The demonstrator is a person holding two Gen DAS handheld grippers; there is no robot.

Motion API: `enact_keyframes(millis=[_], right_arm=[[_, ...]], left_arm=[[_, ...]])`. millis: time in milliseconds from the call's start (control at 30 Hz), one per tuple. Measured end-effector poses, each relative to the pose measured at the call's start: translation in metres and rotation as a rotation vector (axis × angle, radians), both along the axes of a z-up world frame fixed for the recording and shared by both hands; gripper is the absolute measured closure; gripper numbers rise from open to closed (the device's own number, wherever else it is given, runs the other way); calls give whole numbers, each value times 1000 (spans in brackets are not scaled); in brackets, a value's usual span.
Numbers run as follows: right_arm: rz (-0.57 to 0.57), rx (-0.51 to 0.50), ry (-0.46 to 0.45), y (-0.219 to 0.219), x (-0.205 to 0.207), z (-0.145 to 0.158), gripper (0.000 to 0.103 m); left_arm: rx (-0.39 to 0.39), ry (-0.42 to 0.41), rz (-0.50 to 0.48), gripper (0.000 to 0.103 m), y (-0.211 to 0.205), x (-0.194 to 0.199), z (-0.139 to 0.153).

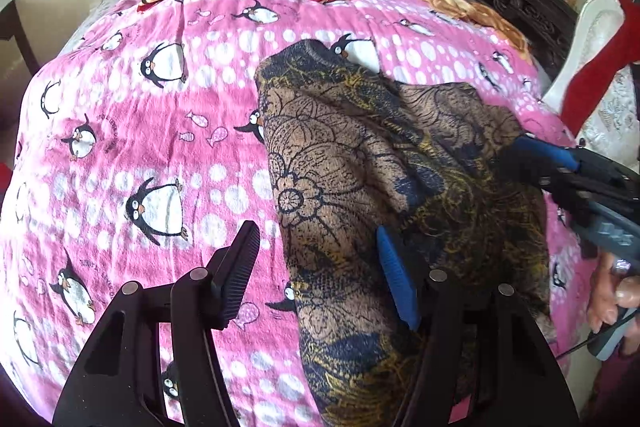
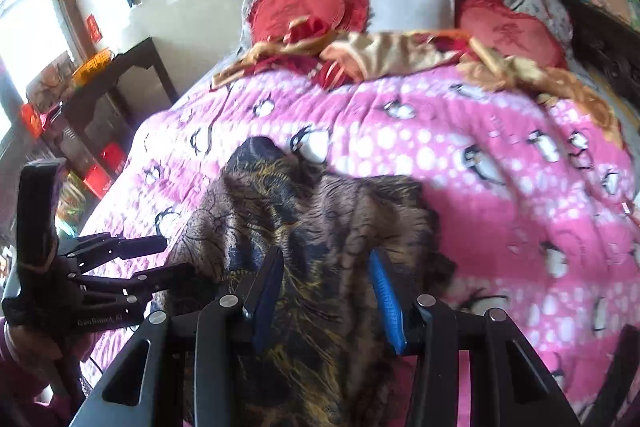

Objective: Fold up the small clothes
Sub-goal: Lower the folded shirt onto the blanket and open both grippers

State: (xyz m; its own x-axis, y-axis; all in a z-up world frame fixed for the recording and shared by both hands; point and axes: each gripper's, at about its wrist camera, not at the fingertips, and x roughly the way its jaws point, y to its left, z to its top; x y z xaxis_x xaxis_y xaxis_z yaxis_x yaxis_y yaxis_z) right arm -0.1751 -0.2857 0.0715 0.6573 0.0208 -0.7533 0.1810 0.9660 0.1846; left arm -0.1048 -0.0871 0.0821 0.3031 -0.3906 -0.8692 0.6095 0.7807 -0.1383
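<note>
The garment (image 1: 384, 187), brown cloth with dark blue and yellow floral print, lies rumpled on the pink penguin blanket (image 1: 152, 131). In the left wrist view it fills the centre and lower right of the frame, running from a rounded end at upper centre down to the bottom edge.

Left gripper (image 1: 320, 275): jaws wide apart. The black finger at lower left stands over bare blanket, clear of the cloth. The blue-padded finger at lower centre sits on or just over the garment's surface; contact cannot be confirmed. Nothing is pinched between the fingers. In the right wrist view the same gripper (image 2: 160, 259) enters from the left edge, tips at the garment's left border.

Right gripper (image 2: 324, 291): jaws parted, the garment spread beneath and between both fingers at lower centre of that frame. This view is motion-blurred; whether cloth is gathered in the gap cannot be told. In the left wrist view it (image 1: 528, 151) reaches in from the right edge, blue tip at the garment's right margin, with the hand (image 1: 612, 295) holding it at lower right.

Red cushions (image 2: 308, 7) and a red-gold throw (image 2: 380, 55) lie along the top of the bed, well apart from the garment.
</note>
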Motion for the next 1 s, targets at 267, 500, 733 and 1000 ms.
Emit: enact_keyframes(millis=[267,500,733,1000], right_arm=[[-104,1,85,-22,24,-41,66],[4,-80,90,28,-22,-13,60],[-20,-170,155,40,-47,-49,59],[-94,-156,75,43,-60,-16,55]], left_arm=[[21,-5,10,42,-2,2,-10],[35,-56,21,42,-4,-6,-6],[35,-99,50,42,4,-15,6],[7,-161,76,42,19,-33,30]])
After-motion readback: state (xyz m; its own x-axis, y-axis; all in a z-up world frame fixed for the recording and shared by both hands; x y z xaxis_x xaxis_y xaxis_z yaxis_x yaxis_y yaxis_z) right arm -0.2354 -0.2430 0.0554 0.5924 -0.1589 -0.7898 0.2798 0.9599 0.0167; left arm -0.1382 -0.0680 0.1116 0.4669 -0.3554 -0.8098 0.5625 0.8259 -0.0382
